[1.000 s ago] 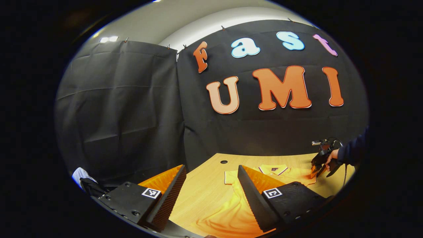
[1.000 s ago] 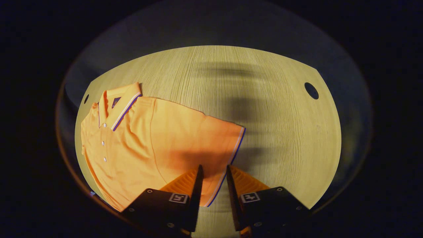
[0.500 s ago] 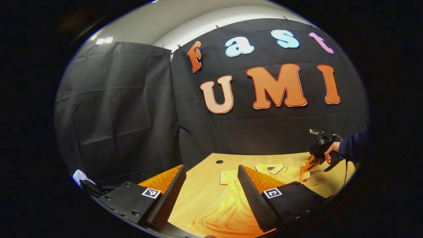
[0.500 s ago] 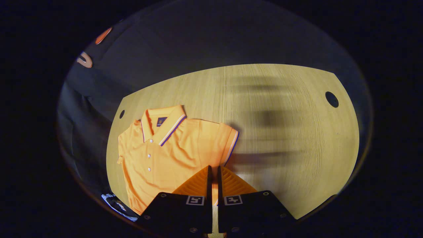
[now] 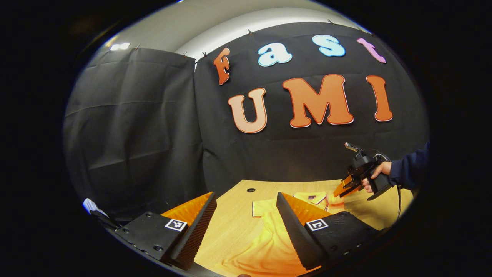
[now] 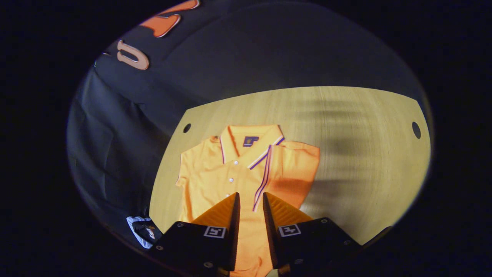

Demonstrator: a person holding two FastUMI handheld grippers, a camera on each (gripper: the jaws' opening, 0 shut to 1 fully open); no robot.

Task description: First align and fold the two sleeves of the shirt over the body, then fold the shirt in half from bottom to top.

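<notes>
Right now the right gripper [image 6: 250, 202] hangs above the orange polo shirt [image 6: 215, 181], its jaws a little apart with nothing between them; the folded-over sleeve [image 6: 294, 169] lies just ahead of and slightly to the right of the jaw tips, its striped cuff [image 6: 263, 179] running up the gap between them. The left gripper [image 5: 246, 211] is held low at the near edge of the worktop [image 5: 230, 227], jaws spread wide and empty, with the shirt's lower body lying between and beyond them. The shirt rests flat on the worktop, collar [image 6: 250, 142] towards the far wall, placket buttoned, one sleeve turned in over the chest beside the collar and the other sleeve [image 6: 184, 181] lying out flat to the left of the right jaws. In the left gripper view, a hand [image 5: 374, 175] in a dark sleeve [image 5: 409, 171] holds the right gripper over the collar end. Bare wood stretches to the right of the right jaws, with a round hole [image 6: 416, 130] near that edge and another [image 6: 187, 127] by the far-left corner.
</notes>
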